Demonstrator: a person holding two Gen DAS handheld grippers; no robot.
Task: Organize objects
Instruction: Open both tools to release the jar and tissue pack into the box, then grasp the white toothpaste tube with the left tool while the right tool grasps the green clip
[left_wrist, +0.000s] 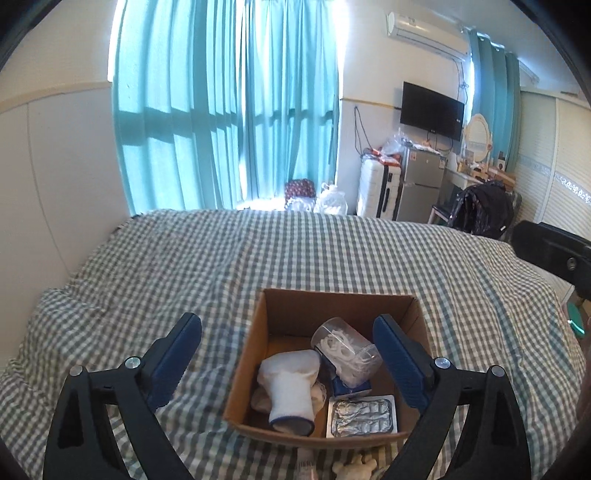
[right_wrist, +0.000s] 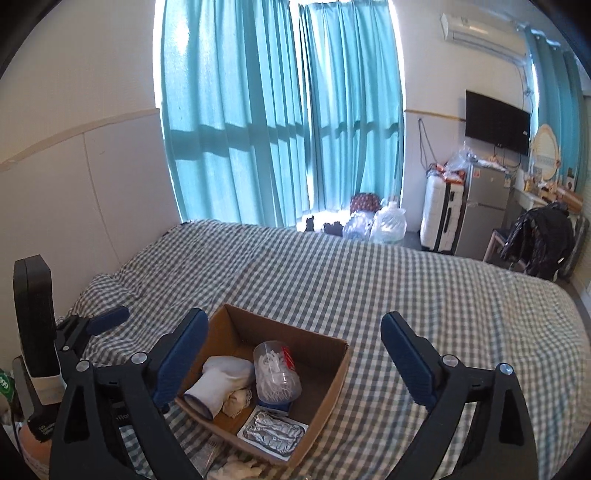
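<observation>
A cardboard box (left_wrist: 334, 306) is seen on the checked bed cover (left_wrist: 184, 266), toward the near edge of the bed, and it already holds a white sock (left_wrist: 291, 387), a clear plastic cup of white picks (left_wrist: 345, 347), a foil blister pack (left_wrist: 360, 417) and a small lace-edged cloth (right_wrist: 238, 400). The left gripper (left_wrist: 288, 354) is held over the box with its jaws spread wide and nothing between them; the right gripper (right_wrist: 295, 354) is likewise held wide open and empty. A few loose items are glimpsed on the bed just before the box's near wall: a pale knobbly object (left_wrist: 354, 469) and a thin packet (right_wrist: 207, 452), neither clearly identifiable. It is judged that these remain to be collected. The step would be done well if one loose item were approached from above, pinched across its narrowest part, lifted clear of the box wall and lowered into the bare corner, not onto the cup. The bed cover is soft and rumpled, so thin items may need to be pressed into. Beyond the far edge, teal curtains (left_wrist: 221, 110), a wall television (left_wrist: 432, 110) and a small fridge (left_wrist: 421, 184) are visible.
</observation>
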